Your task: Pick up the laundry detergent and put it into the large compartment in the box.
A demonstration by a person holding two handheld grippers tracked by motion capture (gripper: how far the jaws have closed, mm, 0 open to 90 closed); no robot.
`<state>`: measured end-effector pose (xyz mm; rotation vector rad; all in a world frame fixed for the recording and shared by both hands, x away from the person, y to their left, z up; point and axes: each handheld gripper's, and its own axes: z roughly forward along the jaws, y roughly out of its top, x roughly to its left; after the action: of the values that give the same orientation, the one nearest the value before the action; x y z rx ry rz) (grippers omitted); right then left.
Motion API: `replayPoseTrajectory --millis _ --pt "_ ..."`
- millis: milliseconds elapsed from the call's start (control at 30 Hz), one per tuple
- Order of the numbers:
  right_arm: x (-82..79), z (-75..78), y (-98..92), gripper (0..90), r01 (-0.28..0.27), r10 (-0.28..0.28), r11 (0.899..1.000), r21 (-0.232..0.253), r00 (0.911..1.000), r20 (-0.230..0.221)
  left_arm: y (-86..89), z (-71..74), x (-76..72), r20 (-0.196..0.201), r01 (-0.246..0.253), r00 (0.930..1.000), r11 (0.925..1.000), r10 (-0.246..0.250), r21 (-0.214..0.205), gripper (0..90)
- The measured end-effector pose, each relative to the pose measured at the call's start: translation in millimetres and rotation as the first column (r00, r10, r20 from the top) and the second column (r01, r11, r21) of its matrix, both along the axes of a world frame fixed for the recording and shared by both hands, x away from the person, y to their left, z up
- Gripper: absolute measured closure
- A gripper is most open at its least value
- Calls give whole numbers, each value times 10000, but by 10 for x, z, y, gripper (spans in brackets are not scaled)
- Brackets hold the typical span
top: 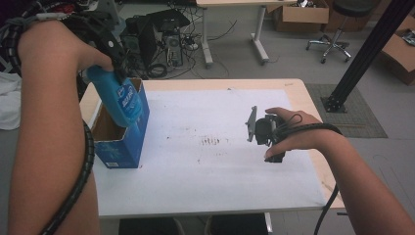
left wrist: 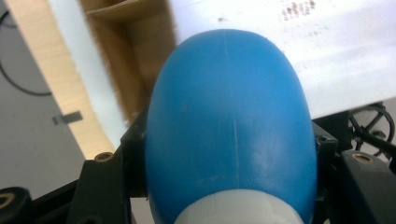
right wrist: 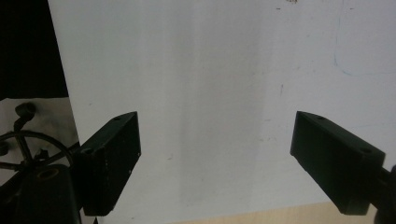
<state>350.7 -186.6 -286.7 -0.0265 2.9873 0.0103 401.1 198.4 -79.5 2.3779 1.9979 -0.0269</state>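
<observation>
Clamping a blue plastic bottle [top: 119, 98] between its jaws, the left gripper [top: 116, 61] hung above the open top of a blue cardboard box [top: 122, 144] at the table's left edge, the bottle tilted with its lower end just inside the box mouth. In the high view the person's left hand [top: 54, 54] and forearm covered most of that gripper, so only a black stretch of it and a ribbed cable showed. In the left gripper view the bottle [left wrist: 231, 121] was a smooth, rounded dome with a faint moulding seam down its middle and a white ribbed collar cut off at the bottom edge; black jaws pressed against both its sides, and the box's brown inner walls [left wrist: 135, 51] were blurred behind it. The label print on the bottle was too small to read. The right gripper [top: 264, 132] rested well apart, near the middle of the white sheet [top: 205, 176] covering the pale wooden table [top: 313, 161], half wrapped by the right hand [top: 293, 134] (its grey three-cornered plate stood up on the left side). In the right gripper view its two blocky matte black jaws stood spread wide with nothing between them, over bare white sheet [right wrist: 210, 93] with faint smudges.
</observation>
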Motion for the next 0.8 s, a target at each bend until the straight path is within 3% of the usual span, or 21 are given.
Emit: replayPoseTrajectory --millis 167,367,800 --pt "17 -15 3 163 -2 3 10000 22 10000 -35 187 -36 15 -136 -813 9966 9964 816 238 386" --pt "34 -26 16 163 17 -17 10000 37 10000 -56 358 -81 41 -27 -1333 9911 9906 1334 307 385" --pt "67 -41 -13 163 129 -128 9999 77 9998 -144 434 -212 141 112 -1322 9912 9895 1318 587 386"
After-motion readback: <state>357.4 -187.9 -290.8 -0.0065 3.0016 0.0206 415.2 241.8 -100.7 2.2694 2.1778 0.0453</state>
